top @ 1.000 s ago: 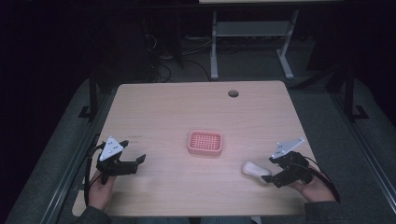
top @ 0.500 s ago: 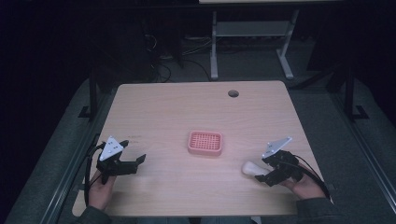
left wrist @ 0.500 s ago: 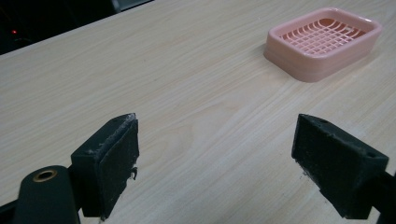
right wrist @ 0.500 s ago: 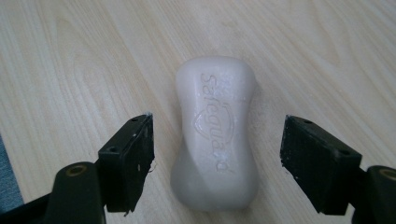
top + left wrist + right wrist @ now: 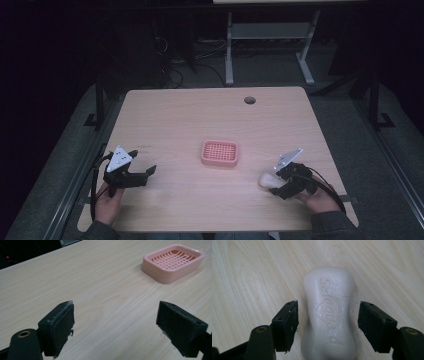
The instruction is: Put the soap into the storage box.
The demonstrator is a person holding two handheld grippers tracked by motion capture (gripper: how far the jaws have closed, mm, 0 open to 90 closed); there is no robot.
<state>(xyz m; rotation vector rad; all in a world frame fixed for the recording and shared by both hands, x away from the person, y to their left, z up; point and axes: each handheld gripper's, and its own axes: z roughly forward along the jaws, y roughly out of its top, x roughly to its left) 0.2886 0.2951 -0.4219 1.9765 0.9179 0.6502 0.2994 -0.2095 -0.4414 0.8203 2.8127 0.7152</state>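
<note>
A white bar of soap [image 5: 329, 317] lies flat on the wooden table [image 5: 190, 125] at the front right, also seen as the soap [image 5: 267, 179]. My right gripper [image 5: 328, 322] is open, its jaws standing on either side of the bar with small gaps, not touching it. In the high view the right gripper [image 5: 277, 184] sits just right of the soap. A pink slotted soap dish [image 5: 219, 153] rests mid-table, also the dish [image 5: 173, 262] far right in the left gripper view. My left gripper [image 5: 115, 325] is open over bare wood at the front left, the left gripper [image 5: 146, 172].
A round cable hole [image 5: 249, 100] is in the table's far right part. Beyond the far edge stand metal desk legs [image 5: 229, 50] and cables on a dark floor. Bare wood lies between the dish and both grippers.
My right gripper has moved left toward the soap and now straddles it. The left gripper has stayed put.
</note>
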